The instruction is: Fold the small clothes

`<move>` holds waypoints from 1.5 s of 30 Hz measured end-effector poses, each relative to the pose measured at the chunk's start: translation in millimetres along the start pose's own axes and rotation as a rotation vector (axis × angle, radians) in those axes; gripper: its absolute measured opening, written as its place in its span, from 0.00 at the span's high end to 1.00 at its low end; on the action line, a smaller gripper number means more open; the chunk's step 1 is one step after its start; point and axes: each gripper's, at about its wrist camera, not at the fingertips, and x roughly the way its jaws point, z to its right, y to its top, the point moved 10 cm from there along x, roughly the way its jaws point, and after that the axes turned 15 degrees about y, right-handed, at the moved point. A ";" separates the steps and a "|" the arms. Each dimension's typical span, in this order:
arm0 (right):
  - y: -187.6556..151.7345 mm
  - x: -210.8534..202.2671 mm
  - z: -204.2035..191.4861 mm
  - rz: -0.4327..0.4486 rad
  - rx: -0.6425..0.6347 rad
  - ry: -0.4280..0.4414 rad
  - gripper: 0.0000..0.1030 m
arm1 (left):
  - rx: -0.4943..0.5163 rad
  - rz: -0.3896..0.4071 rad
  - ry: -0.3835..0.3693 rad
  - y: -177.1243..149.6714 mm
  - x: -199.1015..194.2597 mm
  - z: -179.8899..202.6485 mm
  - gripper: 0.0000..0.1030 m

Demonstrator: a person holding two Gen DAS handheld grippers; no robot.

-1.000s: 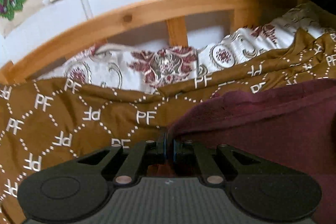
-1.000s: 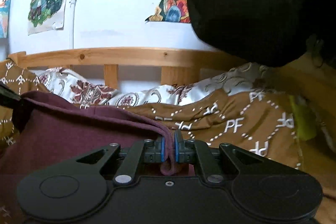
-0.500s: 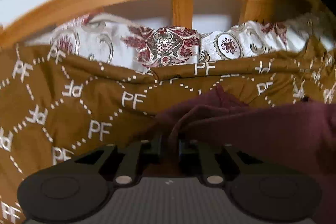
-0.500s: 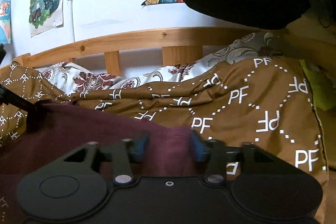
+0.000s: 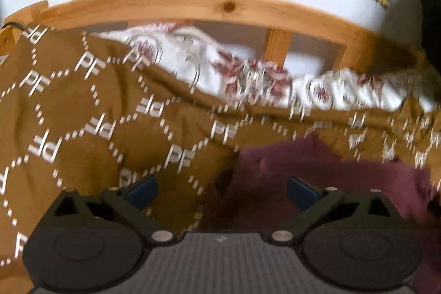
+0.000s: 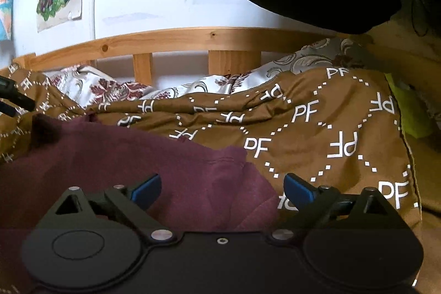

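On the bed's brown PF-print cover [image 6: 317,128] lies the maroon garment [image 6: 124,170], both sets of fingers, left gripper [image 5: 222,188] and right gripper [image 6: 222,188], opening wide and holding nothing (left view blurred); risk: unpinned fold could slump or snag on retreating fingers.

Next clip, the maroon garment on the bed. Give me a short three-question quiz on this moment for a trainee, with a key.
1. True or false: the right gripper is clamped on the maroon garment.
2. What does the garment lie on? A) bare wooden floor B) brown bedspread printed with PF C) a plastic tray
3. Fill in: behind the bedspread runs a ____ bed rail.

Key
1. False. Its jaws are opening, with the cloth lying between them but not pressed; the left gripper is opening too.
2. B
3. wooden
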 end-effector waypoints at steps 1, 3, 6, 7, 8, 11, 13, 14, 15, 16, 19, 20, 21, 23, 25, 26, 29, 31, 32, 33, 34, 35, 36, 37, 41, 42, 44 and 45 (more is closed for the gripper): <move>0.0 0.0 -0.4 0.007 -0.010 -0.008 0.09 | 0.014 -0.013 0.009 -7.8 1.7 -1.0 0.01; 3.3 -0.6 -0.3 0.039 -0.035 -0.032 0.15 | 0.042 -0.047 0.023 -24.2 6.0 -1.5 0.01; 9.1 7.8 2.6 0.042 -0.028 -0.040 0.26 | 0.059 -0.075 0.036 -39.9 7.8 -2.0 0.01; 8.4 11.9 3.8 0.027 -0.017 -0.040 0.32 | 0.058 -0.076 0.037 -43.3 6.3 -3.0 0.01; 7.3 14.8 5.0 0.017 -0.009 -0.041 0.39 | 0.057 -0.076 0.037 -46.1 4.2 -3.7 0.01; 4.6 20.2 8.0 0.008 0.009 -0.038 0.52 | 0.065 -0.072 0.038 -53.4 -3.6 -8.6 0.01; 4.7 21.8 8.9 0.021 0.015 -0.026 0.55 | 0.065 -0.074 0.041 -58.9 -7.8 -11.5 0.01; 5.1 23.2 8.9 0.026 0.014 -0.020 0.57 | 0.063 -0.081 0.040 -62.3 -8.9 -12.7 0.01; 5.3 24.8 8.6 0.030 0.010 -0.015 0.58 | 0.064 -0.089 0.039 -65.7 -9.8 -13.4 0.01; 5.6 26.0 8.7 0.033 0.008 -0.015 0.58 | 0.067 -0.093 0.041 -68.7 -11.0 -14.1 0.01; 4.2 28.6 11.8 0.031 0.012 -0.027 0.79 | 0.076 -0.090 0.040 -76.7 -16.4 -16.5 0.01; 4.6 27.4 13.0 0.037 0.015 -0.032 0.90 | 0.082 -0.088 0.040 -79.1 -18.2 -17.5 0.01; 6.2 24.8 13.4 0.050 0.019 -0.031 0.92 | 0.085 -0.085 0.042 -80.7 -20.0 -18.4 0.01; 10.3 19.0 12.8 0.074 0.018 -0.027 0.95 | 0.088 -0.079 0.042 -83.2 -22.7 -20.4 0.01; 15.1 10.9 12.3 0.092 0.011 -0.034 0.95 | 0.081 -0.078 0.036 -85.4 -24.1 -22.1 0.01; 18.5 5.6 12.1 0.102 0.008 -0.039 0.95 | 0.076 -0.080 0.032 -86.4 -24.3 -22.8 0.01; 27.5 -10.8 13.4 0.120 -0.005 -0.070 0.95 | 0.061 -0.092 0.016 -88.7 -24.5 -22.9 0.01; 29.7 -19.4 16.9 0.117 0.004 -0.088 0.95 | 0.062 -0.092 0.008 -89.8 -25.9 -22.3 0.01; 28.5 -21.7 19.3 0.106 0.017 -0.092 0.95 | 0.066 -0.091 0.007 -90.4 -26.6 -21.9 0.01; 26.2 -23.0 21.9 0.094 0.030 -0.098 0.95 | 0.068 -0.090 0.007 -91.1 -27.4 -21.5 0.01; 23.0 -23.4 25.6 0.081 0.046 -0.105 0.95 | 0.069 -0.090 0.006 -91.6 -27.9 -21.1 0.01; 19.4 -22.5 28.0 0.069 0.059 -0.108 0.95 | 0.070 -0.091 0.004 -92.4 -28.3 -20.8 0.01; 15.2 -20.5 30.2 0.055 0.073 -0.107 0.95 | 0.069 -0.093 0.002 -93.4 -28.6 -20.6 0.01; 10.7 -18.2 32.1 0.044 0.092 -0.101 0.95 | 0.069 -0.096 0.001 -94.3 -28.4 -20.6 0.01; 3.6 -14.1 32.2 0.036 0.119 -0.085 0.90 | 0.064 -0.103 -0.006 -96.6 -27.6 -20.3 0.01; 4.0 -14.2 31.4 0.038 0.113 -0.086 0.88 | 0.064 -0.104 -0.006 -96.7 -26.8 -20.3 0.01; 4.6 -15.5 30.9 0.040 0.103 -0.097 0.79 | 0.063 -0.110 0.002 -96.8 -24.1 -20.4 0.01; 5.7 -15.9 31.2 0.042 0.104 -0.098 0.77 | 0.063 -0.115 0.010 -97.2 -22.0 -20.7 0.01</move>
